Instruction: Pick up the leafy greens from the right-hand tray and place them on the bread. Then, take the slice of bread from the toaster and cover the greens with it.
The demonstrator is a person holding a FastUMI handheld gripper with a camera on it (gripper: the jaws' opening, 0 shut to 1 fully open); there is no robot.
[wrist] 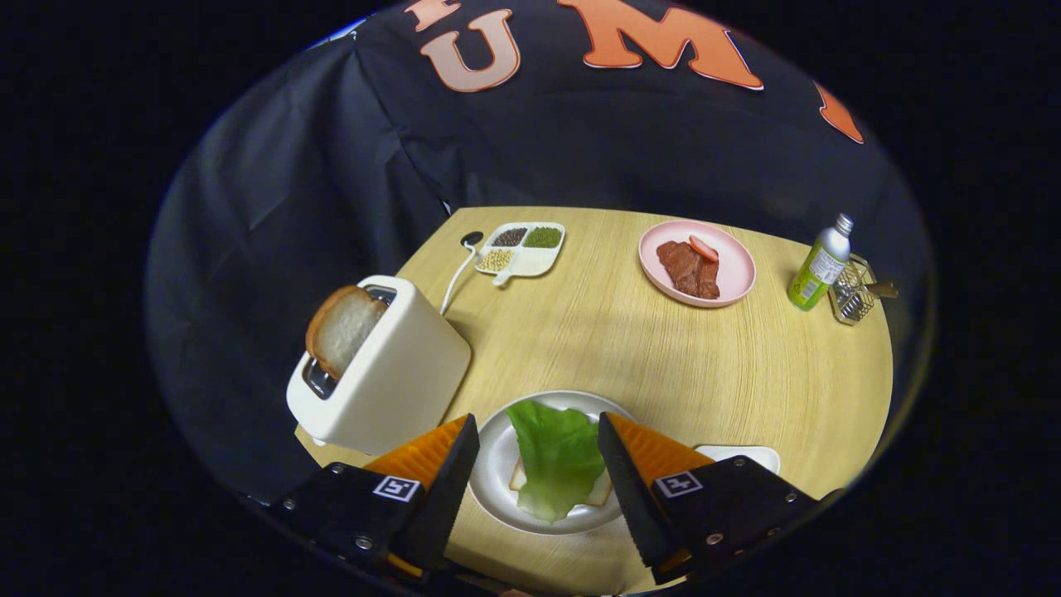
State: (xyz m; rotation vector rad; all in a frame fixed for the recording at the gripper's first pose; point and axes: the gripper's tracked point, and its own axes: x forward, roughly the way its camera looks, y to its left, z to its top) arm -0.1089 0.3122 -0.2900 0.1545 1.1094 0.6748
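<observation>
A green lettuce leaf lies on a slice of bread whose corners peek out beneath it, on a white plate. My gripper hovers above this plate, open, with the leaf seen in the gap between its orange-and-black fingers and nothing held. To the left stands a white toaster with a second slice of bread sticking up out of its slot. The edge of a white tray shows just right of the right finger.
At the back of the round wooden table sit a divided white dish of grains, a pink plate with meat slices, a green bottle and a small wire basket. The toaster's cord runs back.
</observation>
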